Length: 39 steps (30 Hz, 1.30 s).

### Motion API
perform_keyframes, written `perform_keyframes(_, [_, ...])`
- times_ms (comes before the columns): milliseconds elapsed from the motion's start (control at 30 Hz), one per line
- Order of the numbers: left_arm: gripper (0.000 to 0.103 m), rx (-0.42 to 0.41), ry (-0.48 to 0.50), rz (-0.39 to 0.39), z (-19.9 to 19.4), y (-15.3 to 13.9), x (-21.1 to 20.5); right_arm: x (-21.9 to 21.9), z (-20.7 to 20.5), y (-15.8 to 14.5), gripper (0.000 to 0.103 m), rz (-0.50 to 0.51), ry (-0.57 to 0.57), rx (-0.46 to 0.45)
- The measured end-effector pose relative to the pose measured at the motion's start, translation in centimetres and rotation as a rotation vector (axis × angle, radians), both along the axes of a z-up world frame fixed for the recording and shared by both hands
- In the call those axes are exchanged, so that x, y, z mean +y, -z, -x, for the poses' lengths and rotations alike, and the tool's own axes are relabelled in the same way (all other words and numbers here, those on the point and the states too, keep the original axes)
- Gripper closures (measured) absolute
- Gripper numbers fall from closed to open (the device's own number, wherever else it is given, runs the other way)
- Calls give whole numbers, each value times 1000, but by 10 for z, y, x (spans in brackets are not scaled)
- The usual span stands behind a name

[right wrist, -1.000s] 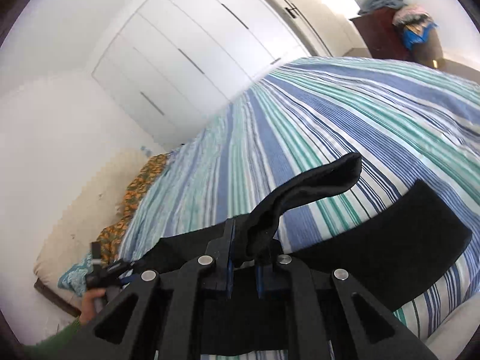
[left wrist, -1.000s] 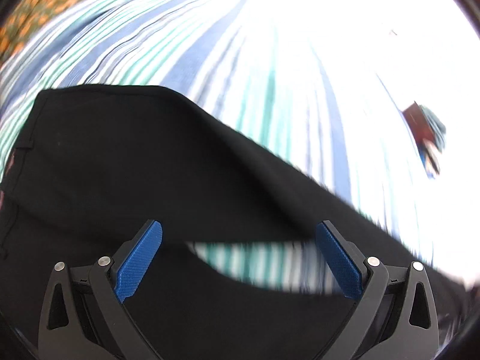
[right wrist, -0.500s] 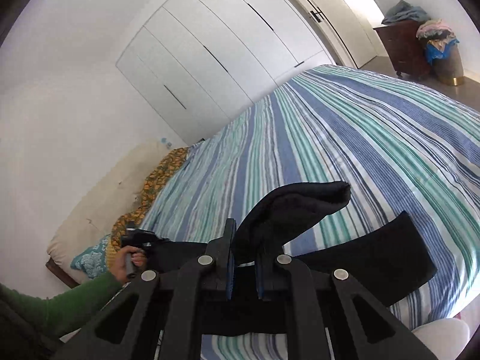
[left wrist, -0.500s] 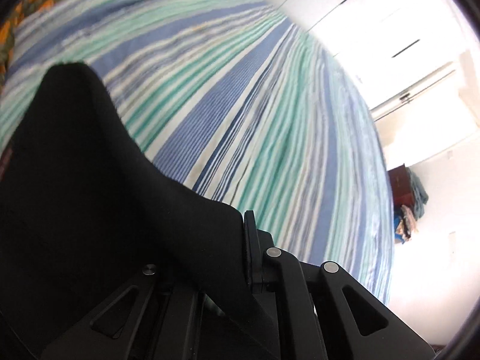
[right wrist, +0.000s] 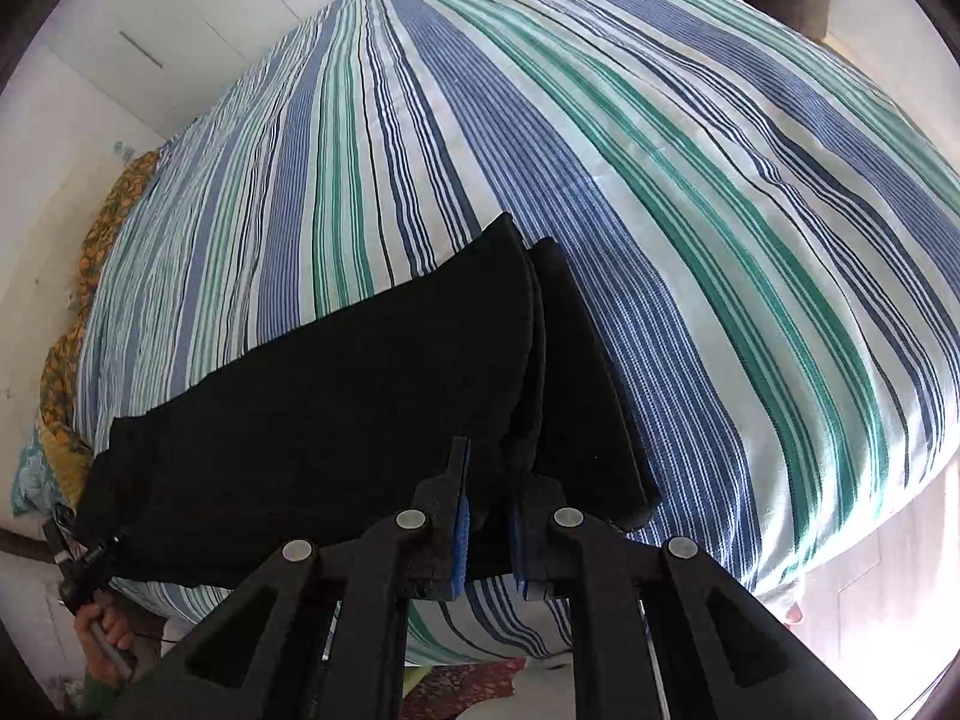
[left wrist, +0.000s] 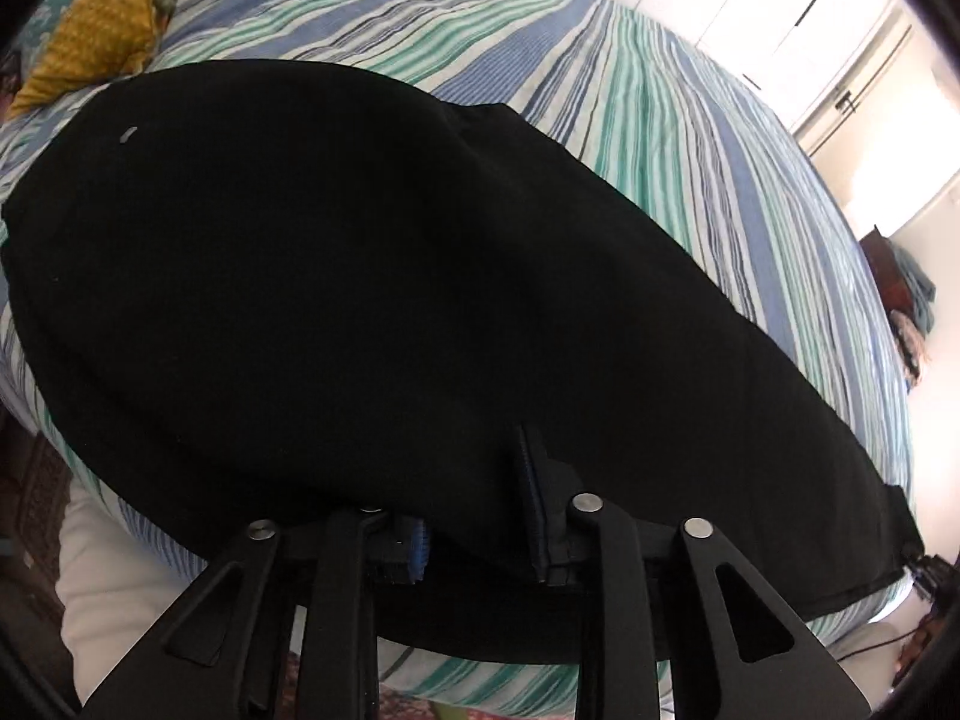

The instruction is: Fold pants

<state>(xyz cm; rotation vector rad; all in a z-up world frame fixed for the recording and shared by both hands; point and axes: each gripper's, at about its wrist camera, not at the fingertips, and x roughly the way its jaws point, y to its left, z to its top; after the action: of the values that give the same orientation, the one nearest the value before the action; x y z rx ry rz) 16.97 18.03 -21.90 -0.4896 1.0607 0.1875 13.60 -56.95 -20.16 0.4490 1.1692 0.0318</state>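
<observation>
A bedroom with white wardrobe doors [right wrist: 156,36] along the far wall is showing behind a bed [right wrist: 660,180] covered in blue, green and white stripes; a yellow patterned pillow [left wrist: 96,30] is lying at its far left corner in the left wrist view. The black pants [left wrist: 390,300] are lying lengthwise along the near edge of the bed, already doubled over so that two layers are showing at the leg end in the right wrist view. The left tool [left wrist: 474,516] is opening, with black fabric lying between its partly parted pads at the near hem. The right tool [right wrist: 486,525] is clamping a bunch of the pants near the leg end, its blue pads [right wrist: 459,531] pressing the cloth from both sides. The person's left hand [right wrist: 105,636] is visible at the lower left of the right wrist view. As a judgement, the risks are that the near edge could slide off the bed once released, and that the right tool's withdrawal could drag the upper layer and skew the fold.
</observation>
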Motion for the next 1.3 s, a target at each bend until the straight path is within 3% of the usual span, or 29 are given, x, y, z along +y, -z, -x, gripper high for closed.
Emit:
perform_keyframes(33, [64, -5, 5, 18, -2, -3, 1, -1, 1, -7, 91, 15, 2, -32])
perform_keyframes(200, [69, -31, -52, 104, -5, -12, 19, 4, 8, -10, 92, 58, 4, -2])
perform_keyframes(267, [90, -37, -56, 110, -3, -10, 23, 3, 11, -15, 91, 55, 10, -12])
perform_keyframes(333, [96, -42, -61, 144, -6, -9, 33, 3, 14, -13, 91, 54, 14, -1])
perform_keyframes(433, [99, -74, -77, 206, -6, -14, 44, -3, 17, -15, 91, 38, 43, -20])
perform_keyframes(567, [100, -114, -61, 195, 0, -34, 45, -2, 20, -16, 91, 47, 49, -32])
perform_keyframes(667, [100, -126, -42, 142, 1, -47, 45, -2, 20, -17, 91, 54, 50, -29])
perform_keyframes(800, [99, -56, 19, -3, 1, -31, 27, -3, 18, -14, 91, 44, 54, -12])
perform_keyframes(1100, [99, -50, 69, -109, 7, -18, 18, 3, 12, -10, 91, 80, 37, 23])
perform_keyframes(1267, [97, -41, 92, -157, 34, -12, 7, 9, 11, -11, 91, 115, 27, 25])
perform_keyframes(1300, [95, -38, 98, -171, 50, -7, 3, 9, 11, -11, 86, 116, 31, 21])
